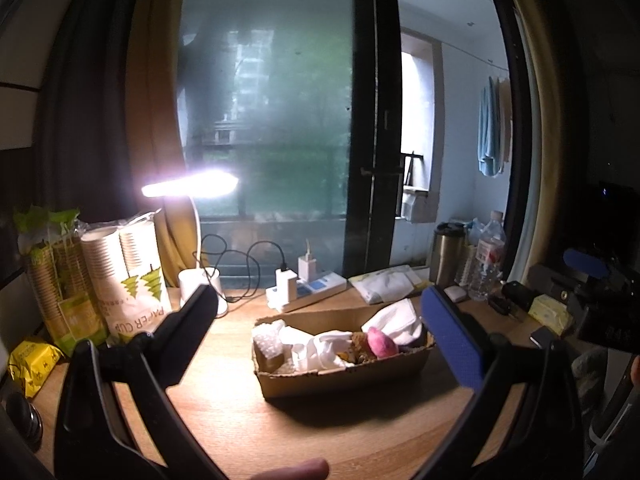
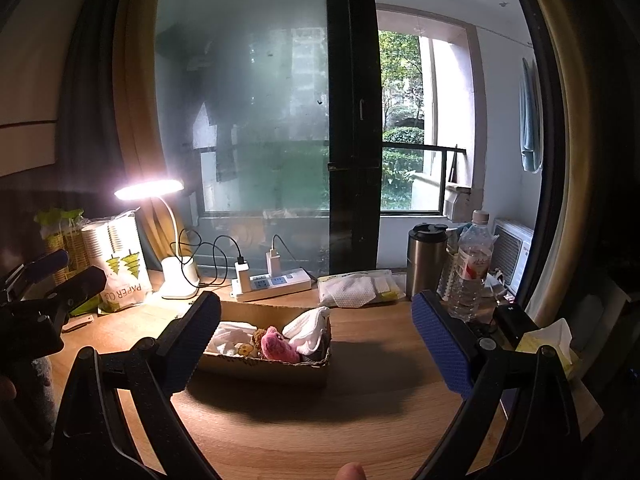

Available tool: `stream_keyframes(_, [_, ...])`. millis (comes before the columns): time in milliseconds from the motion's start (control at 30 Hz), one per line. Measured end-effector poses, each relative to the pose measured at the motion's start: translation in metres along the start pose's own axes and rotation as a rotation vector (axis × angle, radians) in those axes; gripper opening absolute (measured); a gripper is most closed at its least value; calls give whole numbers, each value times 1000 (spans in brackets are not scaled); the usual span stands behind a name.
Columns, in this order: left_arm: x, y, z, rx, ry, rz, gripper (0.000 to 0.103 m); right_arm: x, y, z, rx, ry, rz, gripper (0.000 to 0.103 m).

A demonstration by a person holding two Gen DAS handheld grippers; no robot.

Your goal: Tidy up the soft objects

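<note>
A shallow cardboard box (image 1: 344,378) (image 2: 264,372) sits on the wooden desk. It holds soft things: a pink plush toy (image 1: 382,342) (image 2: 278,346), white cloths (image 1: 320,348) (image 2: 310,330), a small brown item (image 1: 360,346) and bubble wrap (image 1: 268,338). My left gripper (image 1: 320,328) is open and empty, raised before the box. My right gripper (image 2: 316,340) is open and empty, also in front of the box. Each gripper shows at the edge of the other's view.
A lit desk lamp (image 2: 150,190), paper cup packs (image 1: 136,276), a power strip with chargers (image 2: 272,280), a packet of white pads (image 2: 356,286), a steel tumbler (image 2: 426,258), a water bottle (image 2: 472,264) and a tissue pack (image 2: 548,344) stand around the desk.
</note>
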State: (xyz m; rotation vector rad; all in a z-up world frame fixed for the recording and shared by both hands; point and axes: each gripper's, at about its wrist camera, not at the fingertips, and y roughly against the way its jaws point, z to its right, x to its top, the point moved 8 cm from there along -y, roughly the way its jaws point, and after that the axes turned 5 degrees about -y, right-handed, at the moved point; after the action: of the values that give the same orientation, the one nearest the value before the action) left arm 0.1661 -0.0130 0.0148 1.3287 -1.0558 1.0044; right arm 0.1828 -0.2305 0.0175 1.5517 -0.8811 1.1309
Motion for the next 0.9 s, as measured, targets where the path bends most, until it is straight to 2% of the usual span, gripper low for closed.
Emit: stream_keyframes(900, [-5, -3, -4, 12, 4, -16, 102, -1, 0, 4, -9, -1, -1, 98])
